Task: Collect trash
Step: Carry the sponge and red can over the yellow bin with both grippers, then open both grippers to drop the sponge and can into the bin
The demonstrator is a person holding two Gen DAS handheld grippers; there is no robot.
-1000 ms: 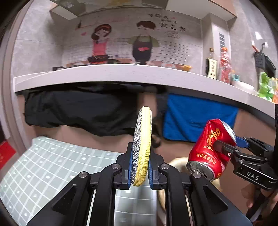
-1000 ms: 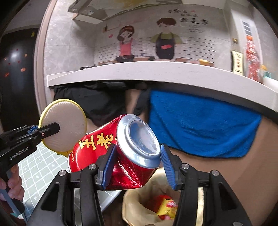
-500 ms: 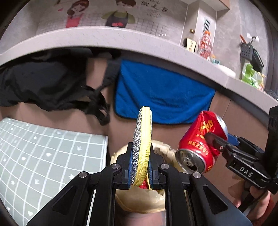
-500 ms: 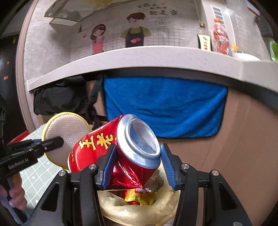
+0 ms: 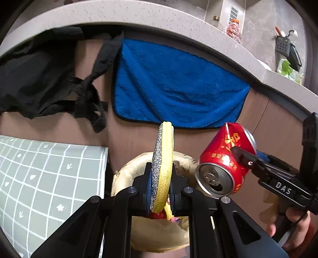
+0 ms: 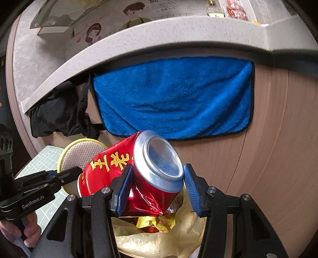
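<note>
My left gripper is shut on a round yellow scouring pad held on edge, silver side to the left. My right gripper is shut on a dented red drink can with yellow characters, its base toward the camera. Below both hangs a bin lined with a pale yellow bag, with wrappers inside. In the left wrist view the red can and the right gripper sit to the right of the pad. In the right wrist view the pad and the left gripper appear at the left.
A blue towel and a black cloth hang under a grey countertop on a brown cabinet front. A green checked mat lies left of the bin. Bottles and a rack stand on the counter at the right.
Both grippers have moved forward and down with their loads. The lined bin has come into view beneath them and grown larger, and the wall drawing has slid out of the top.
</note>
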